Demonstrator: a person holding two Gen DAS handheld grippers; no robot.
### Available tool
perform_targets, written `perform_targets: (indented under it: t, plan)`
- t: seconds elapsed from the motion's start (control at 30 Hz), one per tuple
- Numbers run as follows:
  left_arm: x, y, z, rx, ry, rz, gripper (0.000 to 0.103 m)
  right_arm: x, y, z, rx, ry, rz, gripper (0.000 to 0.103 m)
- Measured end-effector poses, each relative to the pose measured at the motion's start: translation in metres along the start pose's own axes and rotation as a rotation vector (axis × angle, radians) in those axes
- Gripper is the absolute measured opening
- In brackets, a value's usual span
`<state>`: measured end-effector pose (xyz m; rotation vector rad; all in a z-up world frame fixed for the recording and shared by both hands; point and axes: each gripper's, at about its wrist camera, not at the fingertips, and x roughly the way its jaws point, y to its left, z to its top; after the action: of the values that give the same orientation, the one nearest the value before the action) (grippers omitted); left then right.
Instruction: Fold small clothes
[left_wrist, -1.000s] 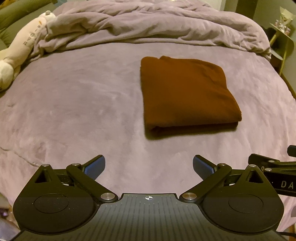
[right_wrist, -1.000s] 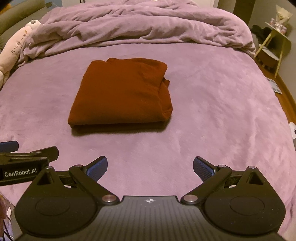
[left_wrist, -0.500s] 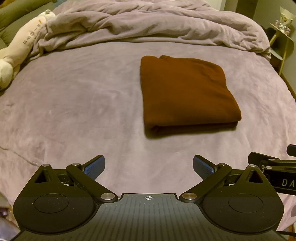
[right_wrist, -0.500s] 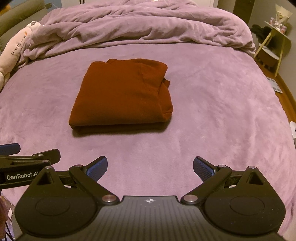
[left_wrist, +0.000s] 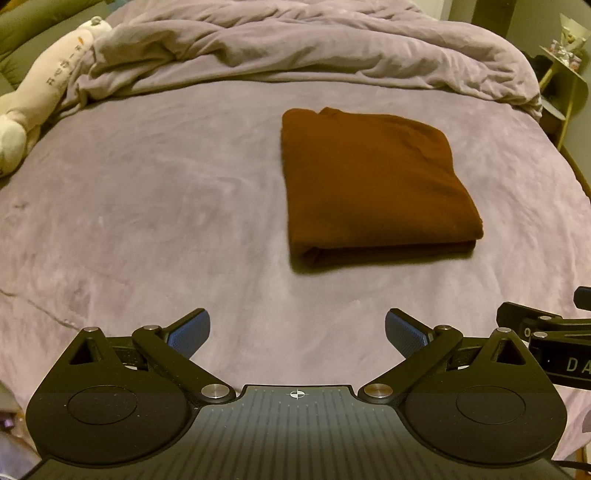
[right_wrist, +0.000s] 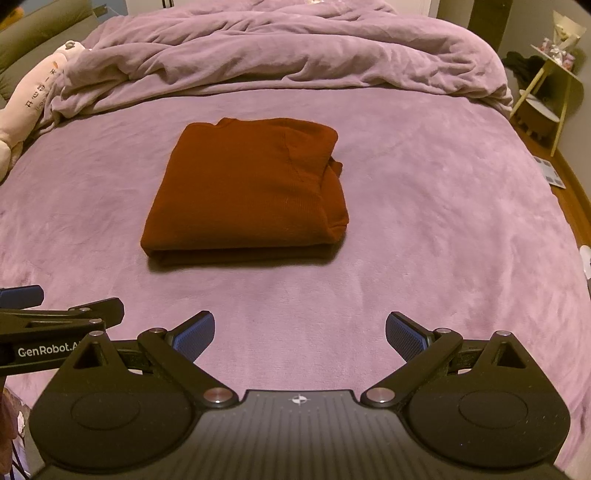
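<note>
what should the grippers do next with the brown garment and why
Probably nothing more than draw back. The brown garment already lies folded flat on the bed, and both the left gripper and right gripper are open, empty and short of it.

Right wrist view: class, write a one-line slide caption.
Folded rust-brown garment lies on the purple bedspread, right gripper open and empty.

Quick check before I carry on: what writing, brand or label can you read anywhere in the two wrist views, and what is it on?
"GenRobot.A", cut off by the near gripper: on the side of the left gripper, in the right wrist view.
"DA", cut off at the frame edge: on the side of the right gripper, in the left wrist view.
Dark characters along the plush toy: too blurred to read.
Folded brown garment: no label showing.
</note>
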<state>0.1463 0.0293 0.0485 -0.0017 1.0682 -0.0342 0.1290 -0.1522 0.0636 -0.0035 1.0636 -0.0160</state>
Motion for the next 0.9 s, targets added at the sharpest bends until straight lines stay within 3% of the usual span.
perform_targets:
  t: [0.9]
  plan:
    - [0.0012,-0.0015,-0.0013,0.002,0.002,-0.002,0.103,0.0008,-0.0005,0.0013,0.002,0.004,0.0,0.099]
